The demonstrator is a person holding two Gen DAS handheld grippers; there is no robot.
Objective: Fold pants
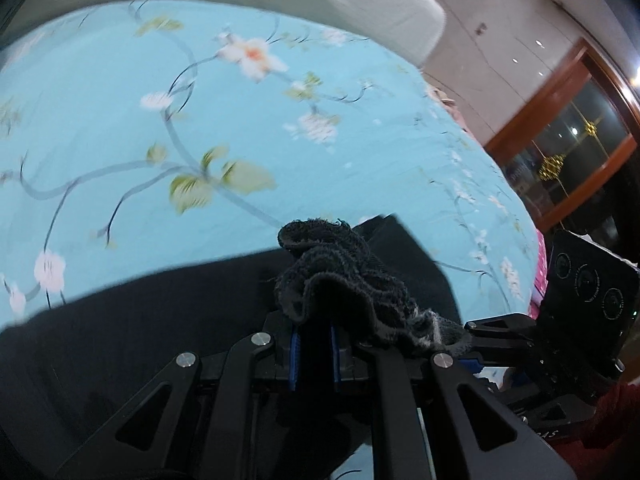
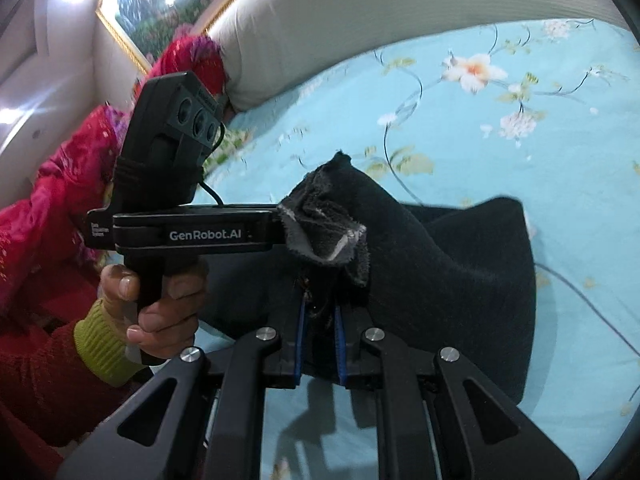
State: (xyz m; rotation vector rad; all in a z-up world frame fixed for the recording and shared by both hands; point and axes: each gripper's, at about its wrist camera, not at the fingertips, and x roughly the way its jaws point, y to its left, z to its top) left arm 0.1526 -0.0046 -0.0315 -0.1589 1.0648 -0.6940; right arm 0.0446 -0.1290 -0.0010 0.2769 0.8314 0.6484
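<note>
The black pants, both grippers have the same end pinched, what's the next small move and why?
Probably carry both grippers forward together and lay the pinched end on the flat part. The left gripper and right gripper both clamp bunched fabric of the black pants, lifted off the blue floral bedsheet, so the fold looks half made.

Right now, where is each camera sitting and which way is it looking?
Left wrist: sits on the left gripper, looks along its fingers over the black pants and blue floral sheet; jaws shut on the pants; the right gripper shows at the right edge.
Right wrist: sits on the right gripper, looks toward the headboard; the left gripper and left hand show, with a red sleeve.
Shared: pants, sheet, both grippers pinching the same bunched cloth.
</note>
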